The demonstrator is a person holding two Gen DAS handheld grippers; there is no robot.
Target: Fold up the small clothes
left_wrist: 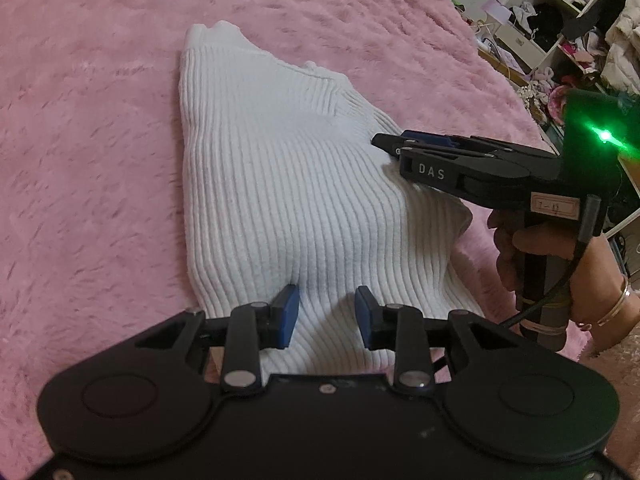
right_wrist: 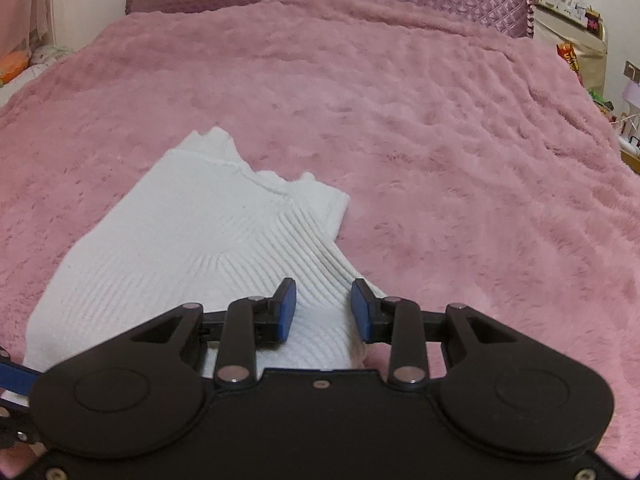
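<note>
So the white ribbed sweater [left_wrist: 280,184] is lying on the fuzzy pink blanket [left_wrist: 88,152] that covers the bed, near the edge closest to me. It looks partly folded to me: it's already a long narrow strip with what looks like a sleeve or side panel laid over the body, so I'd say the lengthwise folds are done. What's left, I reckon, is folding it across, near end up toward the far end, maybe twice, to get a compact bundle.

Its long axis runs away from my left gripper [left_wrist: 327,316], with the narrower, stepped end, which I take for the collar end, pointing toward the headboard and the wider end down by me.

My left gripper's jaws are parted a moderate way over the near end, fabric showing between the pads but nothing pinched. My right gripper [right_wrist: 323,310] is the same story over the sweater's right edge: partway open, holding nothing. From the left camera its tips look to be resting on the knit.
</note>
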